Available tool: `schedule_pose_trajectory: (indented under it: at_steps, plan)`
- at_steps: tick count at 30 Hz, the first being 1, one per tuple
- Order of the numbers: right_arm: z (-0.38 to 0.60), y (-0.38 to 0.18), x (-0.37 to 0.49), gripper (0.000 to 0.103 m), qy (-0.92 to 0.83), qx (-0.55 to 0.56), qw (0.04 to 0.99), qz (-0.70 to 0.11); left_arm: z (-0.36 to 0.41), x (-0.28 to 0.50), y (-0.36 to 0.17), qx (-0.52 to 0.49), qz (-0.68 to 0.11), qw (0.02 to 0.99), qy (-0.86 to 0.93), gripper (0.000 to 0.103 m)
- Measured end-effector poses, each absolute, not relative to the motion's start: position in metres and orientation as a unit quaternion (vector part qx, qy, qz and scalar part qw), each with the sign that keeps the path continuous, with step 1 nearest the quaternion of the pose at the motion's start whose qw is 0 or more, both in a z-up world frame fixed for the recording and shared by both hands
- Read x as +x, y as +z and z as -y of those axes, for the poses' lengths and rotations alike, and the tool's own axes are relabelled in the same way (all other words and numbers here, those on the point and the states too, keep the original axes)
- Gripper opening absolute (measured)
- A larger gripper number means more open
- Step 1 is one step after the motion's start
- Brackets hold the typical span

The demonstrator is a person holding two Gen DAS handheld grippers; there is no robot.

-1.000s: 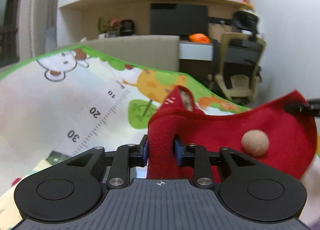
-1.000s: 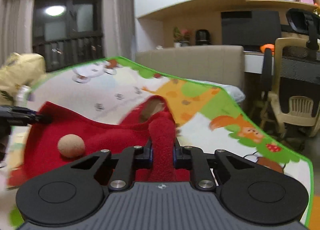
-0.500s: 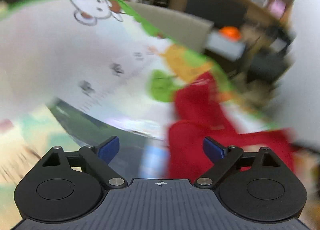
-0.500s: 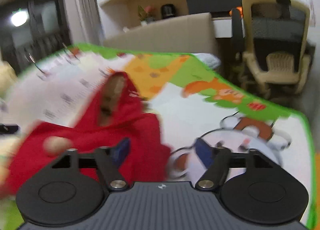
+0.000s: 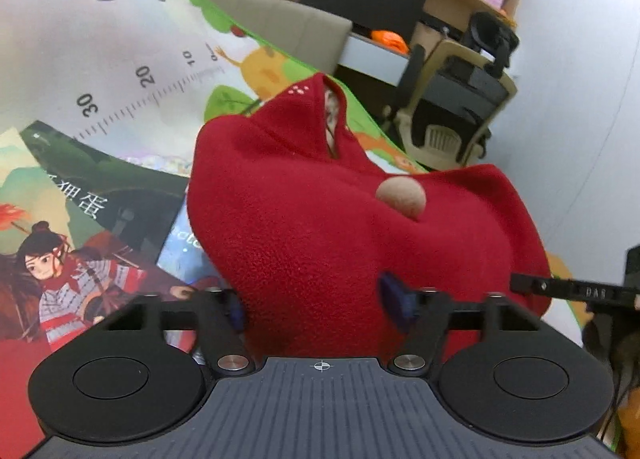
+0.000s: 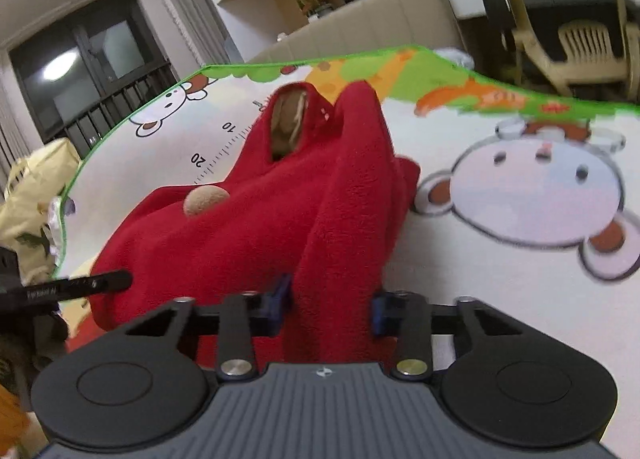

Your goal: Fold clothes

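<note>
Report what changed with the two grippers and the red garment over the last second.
Both grippers let go half a second ago, jaws wide, then moved back in. Now the left gripper and right gripper each straddle a fold of the red garment, jaws partly closed. The garment stays on the play mat, its beige pompom still on top.

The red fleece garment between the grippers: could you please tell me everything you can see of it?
The red fleece garment looks soft and napped, bunched in thick folds on the cartoon play mat. A round tan pompom sits on it, and an opening at its far peak shows pale beige lining. The left gripper and right gripper each have a fold between their blue-padded fingers, not fully closed.
</note>
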State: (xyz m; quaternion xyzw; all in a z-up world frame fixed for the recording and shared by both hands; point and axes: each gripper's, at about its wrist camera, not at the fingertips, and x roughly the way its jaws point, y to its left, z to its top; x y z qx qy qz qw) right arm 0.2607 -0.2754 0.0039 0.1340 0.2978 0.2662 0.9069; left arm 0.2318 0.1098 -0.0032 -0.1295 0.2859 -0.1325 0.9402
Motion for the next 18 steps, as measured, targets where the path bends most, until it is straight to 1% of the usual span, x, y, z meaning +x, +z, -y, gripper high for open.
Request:
schedule_pose_trajectory:
  at_steps: [1,4,6,9,11,13,15,17,18]
  plan:
    - [0.276,0.009,0.256,0.017,0.266,0.129,0.909,-0.293,-0.108,0.228,0.002,-0.131,-0.288,0.939,-0.132,0.042]
    - [0.287,0.026,0.236,0.016,0.271,0.134,0.911,-0.28,-0.104,0.21,0.015,-0.15,-0.314,0.924,-0.157,0.037]
    - [0.296,0.037,0.218,0.016,0.274,0.133,0.913,-0.273,-0.104,0.197,0.023,-0.165,-0.336,0.91,-0.181,0.035]
    - [0.31,0.046,0.195,0.016,0.279,0.139,0.91,-0.273,-0.106,0.174,0.03,-0.159,-0.351,0.902,-0.196,0.035]
    - [0.315,0.045,0.186,0.016,0.276,0.134,0.91,-0.28,-0.11,0.165,0.03,-0.154,-0.355,0.902,-0.194,0.038]
    - [0.316,0.039,0.186,0.016,0.265,0.12,0.911,-0.292,-0.112,0.17,0.024,-0.145,-0.362,0.902,-0.184,0.049]
    - [0.312,0.028,0.199,0.016,0.252,0.111,0.912,-0.305,-0.113,0.18,0.018,-0.138,-0.368,0.903,-0.174,0.053]
    - [0.307,0.017,0.214,0.018,0.238,0.105,0.912,-0.316,-0.114,0.195,0.013,-0.133,-0.368,0.905,-0.169,0.053]
    - [0.304,0.011,0.222,0.022,0.232,0.101,0.913,-0.321,-0.114,0.201,0.01,-0.131,-0.367,0.906,-0.164,0.057]
